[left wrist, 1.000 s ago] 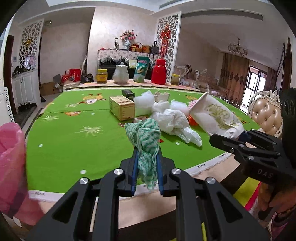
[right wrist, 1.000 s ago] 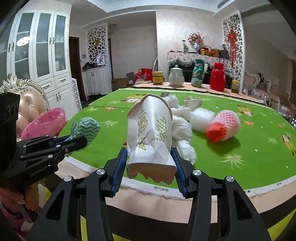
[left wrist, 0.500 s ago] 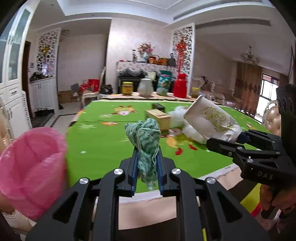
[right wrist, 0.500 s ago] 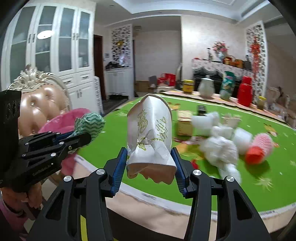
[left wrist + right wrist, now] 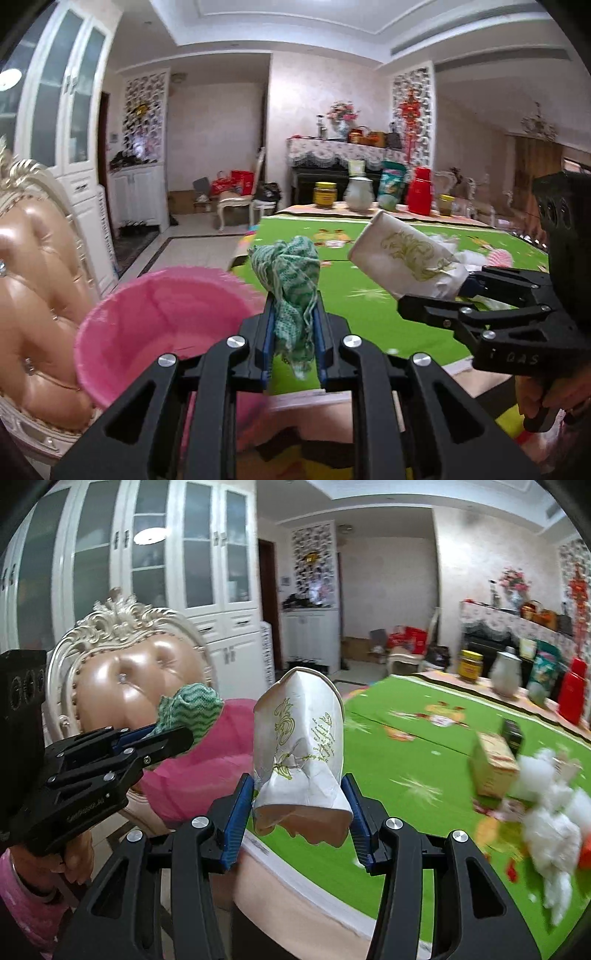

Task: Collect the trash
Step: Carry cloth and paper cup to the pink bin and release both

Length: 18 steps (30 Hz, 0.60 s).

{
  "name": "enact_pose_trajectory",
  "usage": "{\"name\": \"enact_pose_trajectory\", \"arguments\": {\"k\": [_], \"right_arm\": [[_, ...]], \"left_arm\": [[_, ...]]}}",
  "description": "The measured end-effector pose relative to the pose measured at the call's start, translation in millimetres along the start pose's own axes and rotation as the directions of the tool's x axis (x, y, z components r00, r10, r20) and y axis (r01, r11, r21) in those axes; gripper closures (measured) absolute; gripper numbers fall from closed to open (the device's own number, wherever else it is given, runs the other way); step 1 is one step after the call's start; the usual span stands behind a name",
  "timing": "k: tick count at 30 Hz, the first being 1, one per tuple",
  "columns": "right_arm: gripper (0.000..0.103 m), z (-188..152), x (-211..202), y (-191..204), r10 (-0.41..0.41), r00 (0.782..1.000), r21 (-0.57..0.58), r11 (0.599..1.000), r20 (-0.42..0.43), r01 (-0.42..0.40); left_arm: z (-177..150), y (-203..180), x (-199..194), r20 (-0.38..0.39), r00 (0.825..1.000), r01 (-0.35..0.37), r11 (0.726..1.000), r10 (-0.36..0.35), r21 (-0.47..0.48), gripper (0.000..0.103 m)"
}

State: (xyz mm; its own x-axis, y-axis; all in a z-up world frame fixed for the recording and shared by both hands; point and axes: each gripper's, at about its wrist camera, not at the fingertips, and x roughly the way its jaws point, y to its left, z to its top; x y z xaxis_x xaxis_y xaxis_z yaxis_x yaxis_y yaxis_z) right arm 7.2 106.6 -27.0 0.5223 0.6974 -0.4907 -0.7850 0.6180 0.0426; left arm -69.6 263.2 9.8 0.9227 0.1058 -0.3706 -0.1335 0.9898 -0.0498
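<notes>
My left gripper point(image 5: 292, 328) is shut on a crumpled green-and-white cloth point(image 5: 291, 280), which sticks up between its blue pads. The pink bin point(image 5: 155, 325) stands just ahead and to the left of it, on an upholstered chair beside the table. My right gripper point(image 5: 301, 805) is shut on a crushed white paper cup point(image 5: 303, 746) with a gold print. In the right wrist view the left gripper point(image 5: 173, 738) with the cloth point(image 5: 192, 712) hangs in front of the pink bin point(image 5: 229, 746). In the left wrist view the right gripper point(image 5: 436, 295) holds the cup point(image 5: 402, 258) over the table edge.
The green tablecloth point(image 5: 424, 746) carries white crumpled bags point(image 5: 550, 823), a small cardboard box point(image 5: 491, 768) and a dark box. Jars, a white pot and a red flask point(image 5: 421, 192) line the far side. An ornate chair back point(image 5: 129, 679) rises behind the bin. A hand point(image 5: 554, 398) grips the right tool.
Both grippers have swung left from over the table toward the chair, each still holding its item. The pink bin has come from the left edge to just ahead of the left gripper.
</notes>
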Motion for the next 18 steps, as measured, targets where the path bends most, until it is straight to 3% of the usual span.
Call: {"name": "enact_pose_trajectory", "arguments": {"k": [4,18], "right_arm": [[0.055,15,23,14,0.061,0.998,-0.012,0.998,-0.016,-0.061],[0.054,47,115,46,0.17,0.98,-0.017,0.985,-0.099,-0.173]], "left_arm": [[7,40,0,-0.01,0.999,-0.032,0.997,0.032,-0.065,0.085],[2,135,45,-0.094,0.985,-0.158,0.982,0.148,-0.109,0.082]]}}
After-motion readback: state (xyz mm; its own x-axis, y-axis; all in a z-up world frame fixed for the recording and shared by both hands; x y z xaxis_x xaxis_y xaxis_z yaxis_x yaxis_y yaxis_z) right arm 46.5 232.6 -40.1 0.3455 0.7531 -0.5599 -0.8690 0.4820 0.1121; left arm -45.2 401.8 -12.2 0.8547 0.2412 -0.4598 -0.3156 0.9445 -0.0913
